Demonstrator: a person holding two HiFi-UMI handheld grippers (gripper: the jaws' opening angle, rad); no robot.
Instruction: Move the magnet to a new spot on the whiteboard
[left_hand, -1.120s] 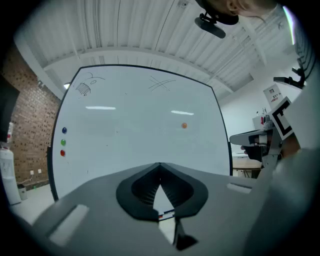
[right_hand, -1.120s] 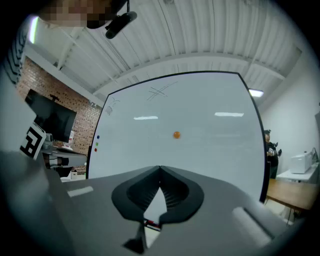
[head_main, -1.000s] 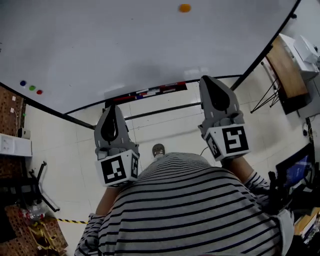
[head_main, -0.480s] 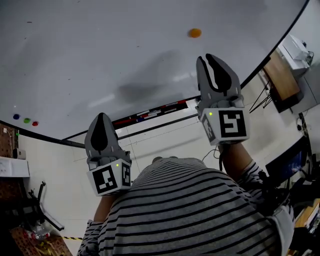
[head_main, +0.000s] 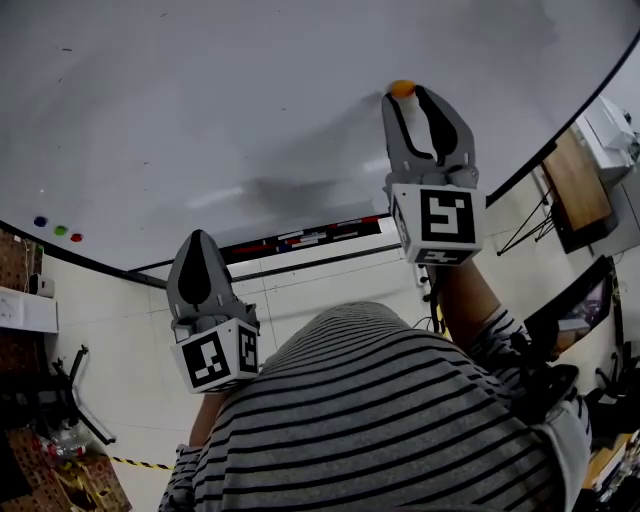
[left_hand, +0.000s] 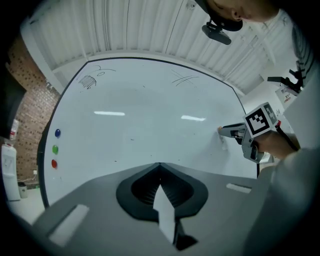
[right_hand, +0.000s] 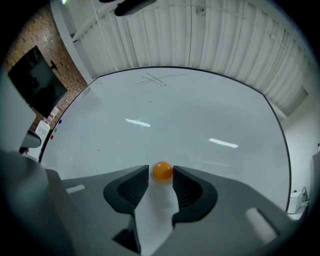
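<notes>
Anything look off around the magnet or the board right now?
Nothing stands out. The round orange magnet sits on the white whiteboard, between the opening jaws of the right gripper. Nothing looks damaged or askew.

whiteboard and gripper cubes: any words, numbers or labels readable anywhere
No text can be read.
Whiteboard: faint pen scribbles, no legible letters.
Marker cubes: black-and-white square patterns, not text.
Pens on the tray: print too small to read.
</notes>
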